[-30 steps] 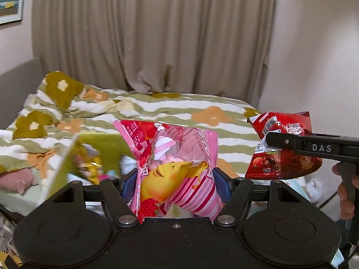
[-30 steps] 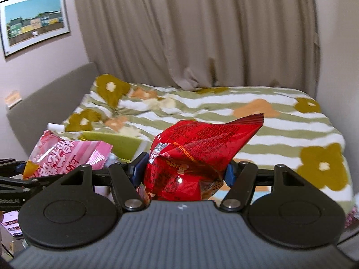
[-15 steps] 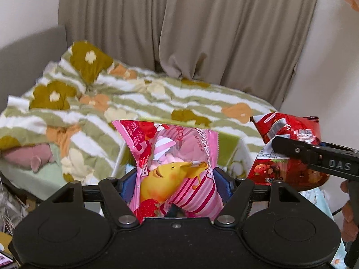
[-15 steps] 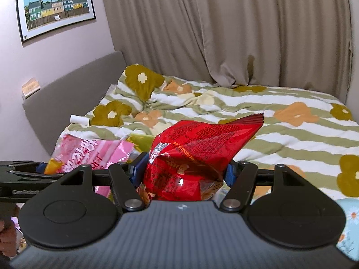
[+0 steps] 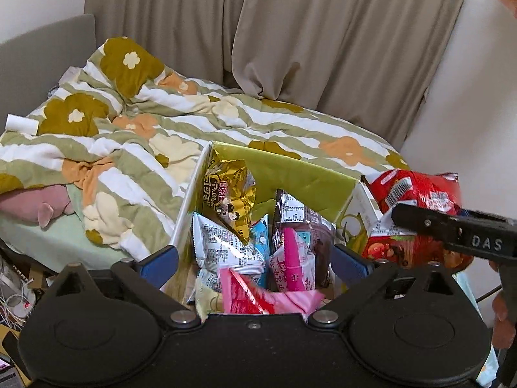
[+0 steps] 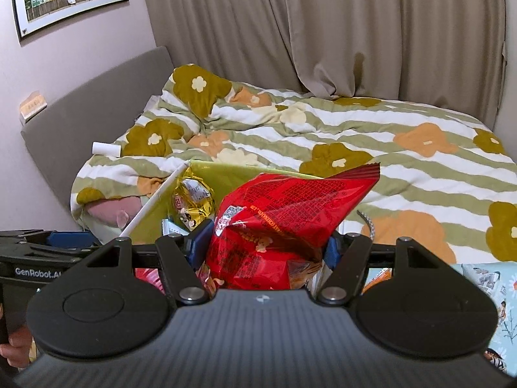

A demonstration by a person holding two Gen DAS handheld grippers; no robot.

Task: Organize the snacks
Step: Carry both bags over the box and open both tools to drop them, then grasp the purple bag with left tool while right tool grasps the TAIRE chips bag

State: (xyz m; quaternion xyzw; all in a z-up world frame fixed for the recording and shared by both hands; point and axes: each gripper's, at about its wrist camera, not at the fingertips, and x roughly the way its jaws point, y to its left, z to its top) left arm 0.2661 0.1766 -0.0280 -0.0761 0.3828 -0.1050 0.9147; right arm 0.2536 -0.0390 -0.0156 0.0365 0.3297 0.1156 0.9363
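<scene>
- Left tongs [image 5: 255, 258] stand spread wide at the bottom of the left wrist view, blue pads apart and gripping nothing, poised over the green box [image 5: 310, 177].
- Between those pads, low in the frame, lies a pink snack bag [image 5: 274, 300], blurred, at the near end of the box and free of both pads.
- Right tongs [image 6: 263, 245] are clenched on a red snack bag [image 6: 284, 223], which stands up in the centre of the right wrist view; the left wrist view shows it at the right edge, beside the box's right wall.
- Inside the box, in the middle of the left wrist view, stand a gold snack packet [image 5: 231, 194], a white printed packet [image 5: 223, 245] and a dark purple packet [image 5: 307, 226], packed close together.
- Behind the box, across the upper half of both views, spreads a bed with a striped flower quilt [image 6: 387, 148], and beige curtains [image 6: 355, 32] hang above it.
</scene>
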